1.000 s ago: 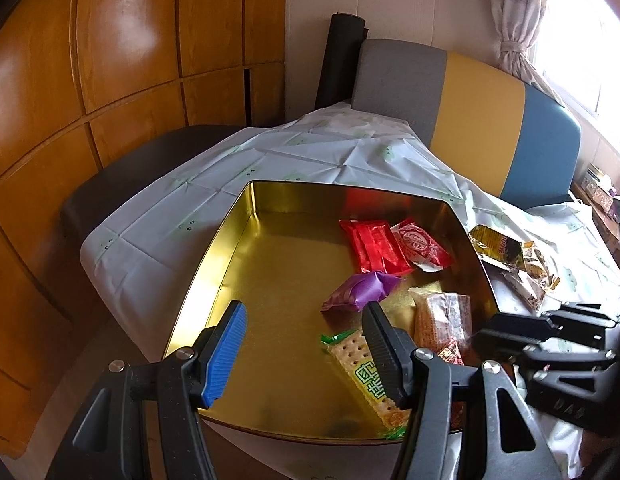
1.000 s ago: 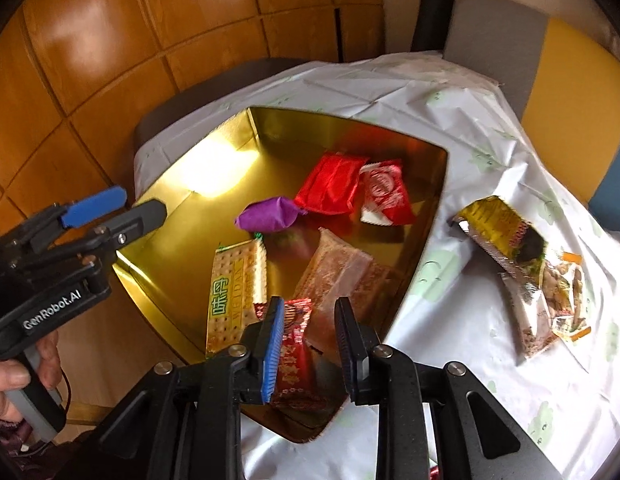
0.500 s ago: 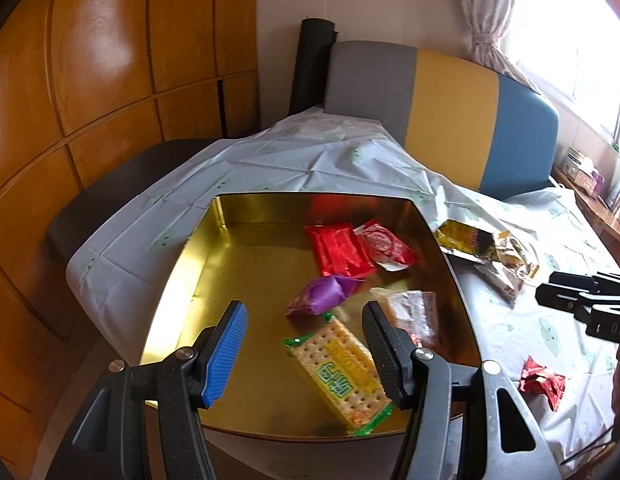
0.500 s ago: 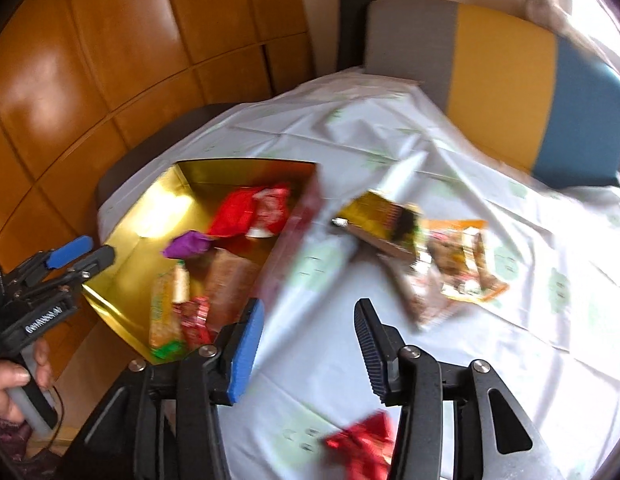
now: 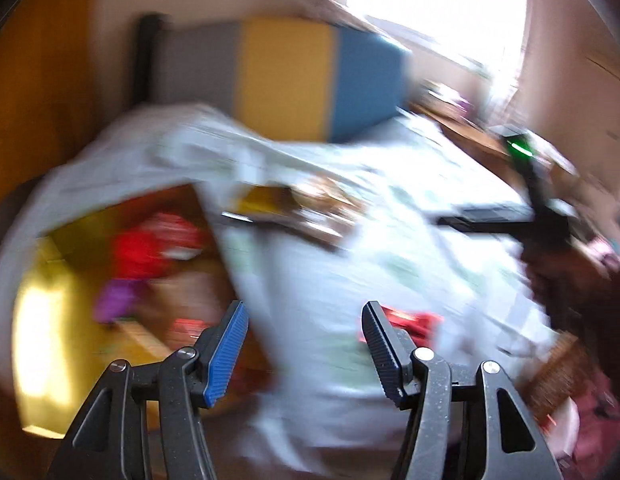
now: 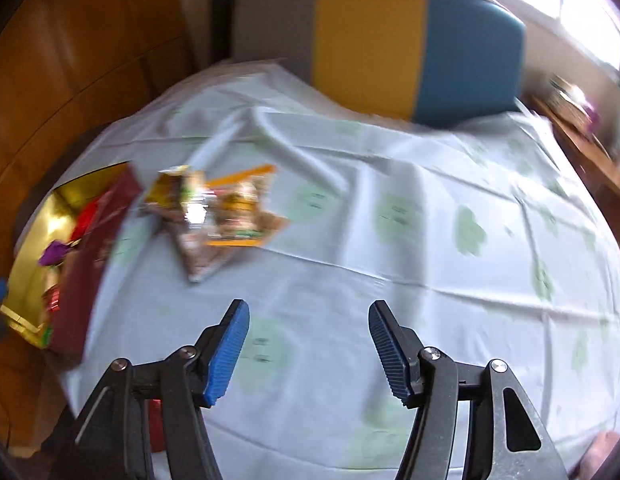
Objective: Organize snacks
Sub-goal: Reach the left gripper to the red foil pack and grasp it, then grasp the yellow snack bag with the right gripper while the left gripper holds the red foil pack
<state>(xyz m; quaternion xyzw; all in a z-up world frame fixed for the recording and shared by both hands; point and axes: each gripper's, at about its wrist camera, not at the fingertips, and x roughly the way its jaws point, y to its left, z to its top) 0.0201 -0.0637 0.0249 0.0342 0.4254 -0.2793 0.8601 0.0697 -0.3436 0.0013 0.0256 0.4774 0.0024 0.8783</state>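
Left wrist view, blurred: the left gripper (image 5: 304, 346) is open and empty. At left, the gold tin (image 5: 50, 280) already holds several snacks. A small red packet (image 5: 409, 322) lies loose just beyond the right fingertip.

Right wrist view: the right gripper (image 6: 308, 346), jaws just opened, holds nothing over the tablecloth (image 6: 389, 240). Loose packets (image 6: 222, 212) remain far left, beside the tin.

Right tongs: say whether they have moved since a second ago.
Yes. The right tongs have swung rightward off the gold tin, now at the view's left edge, to bare tablecloth; their jaws have just been opening, empty.
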